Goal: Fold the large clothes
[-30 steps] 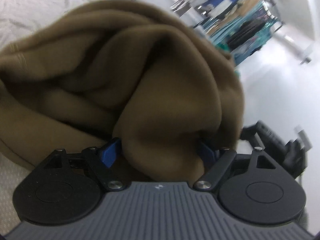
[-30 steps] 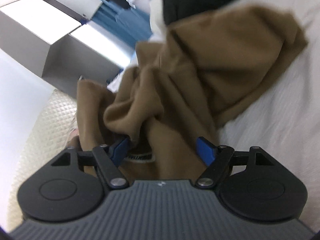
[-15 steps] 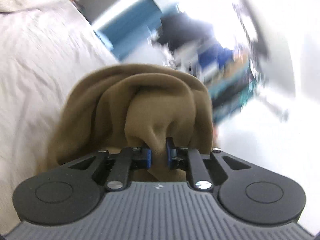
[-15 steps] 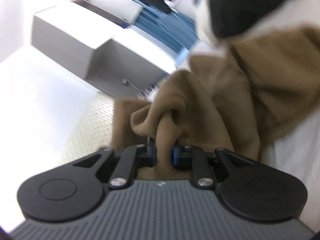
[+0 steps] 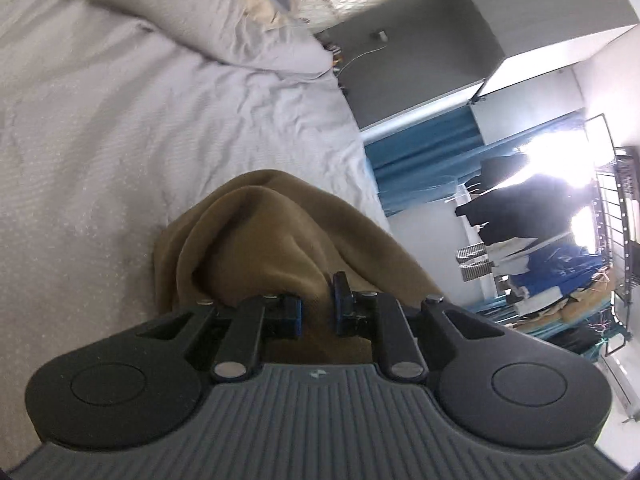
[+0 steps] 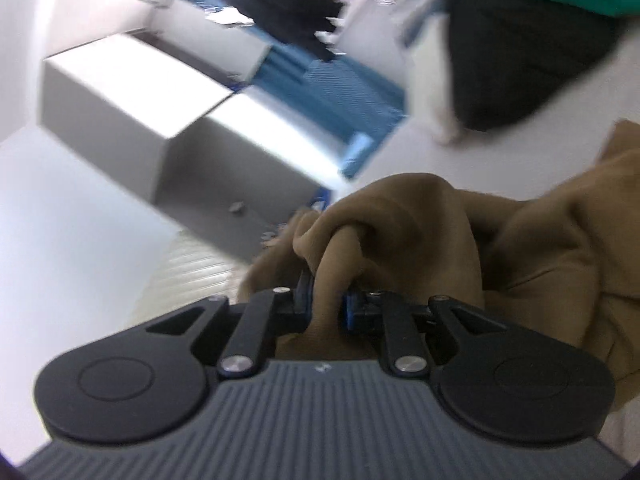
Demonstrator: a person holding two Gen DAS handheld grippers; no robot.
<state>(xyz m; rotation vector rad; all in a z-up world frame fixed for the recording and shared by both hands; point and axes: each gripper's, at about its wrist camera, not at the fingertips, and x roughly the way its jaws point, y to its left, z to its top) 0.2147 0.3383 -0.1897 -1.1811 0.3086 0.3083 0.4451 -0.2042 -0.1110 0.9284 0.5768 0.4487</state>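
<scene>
White bedsheet (image 5: 120, 128), bunched brown garment (image 5: 264, 240)

In the left wrist view, the garment (image 5: 276, 248) bunches at 12 o'clock from the left hand-held gripper (image 5: 318, 308), pinched between its jaws and draped over the bed (image 5: 120, 128). A pillow (image 5: 224, 12) lies on the bed at 11 o'clock; a clothes rack (image 5: 608, 240) stands at 3 o'clock. In the right wrist view, the right hand-held gripper (image 6: 326, 306) clamps a fold of the garment (image 6: 440, 232), which spreads toward 3 o'clock. Cabinets (image 6: 160, 120) sit at 10 o'clock, other clothes (image 6: 528, 52) at 1 o'clock.
</scene>
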